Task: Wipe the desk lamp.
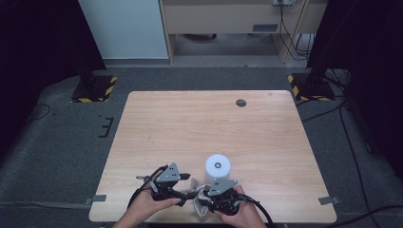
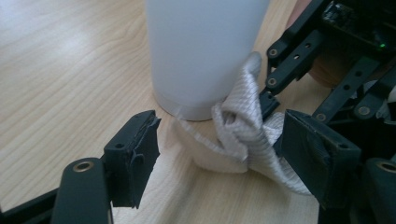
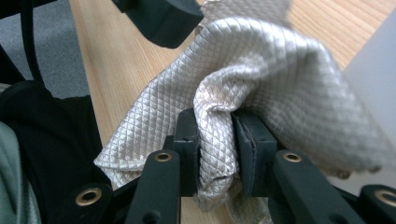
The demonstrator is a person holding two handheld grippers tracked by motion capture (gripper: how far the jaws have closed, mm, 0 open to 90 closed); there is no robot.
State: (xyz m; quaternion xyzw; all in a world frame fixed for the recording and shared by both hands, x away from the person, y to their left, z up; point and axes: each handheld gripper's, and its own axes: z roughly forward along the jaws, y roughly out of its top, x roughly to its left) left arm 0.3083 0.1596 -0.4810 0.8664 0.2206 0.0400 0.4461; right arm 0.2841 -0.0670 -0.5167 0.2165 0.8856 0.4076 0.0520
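Observation:
A grey-white woven cloth point(image 1: 200, 194) lies bunched on the wooden table point(image 1: 204, 123), at the foot of a white cylindrical container point(image 1: 217, 166). My right gripper point(image 3: 215, 140) is shut on a fold of the cloth point(image 3: 266, 79). In the high view the right gripper point(image 1: 205, 195) sits just in front of the container. My left gripper point(image 2: 219, 140) stands open with the cloth point(image 2: 243, 133) between its jaws. Its right pad rests against the cloth and its left pad is apart from it. The left gripper point(image 1: 189, 184) points right toward the container point(image 2: 201, 56).
The table's front edge runs close under both hands. A small dark round cap point(image 1: 241, 102) is set in the tabletop at the back. Black stands with striped bases point(image 1: 95, 88) flank the table's far corners, and cables lie on the floor at the right.

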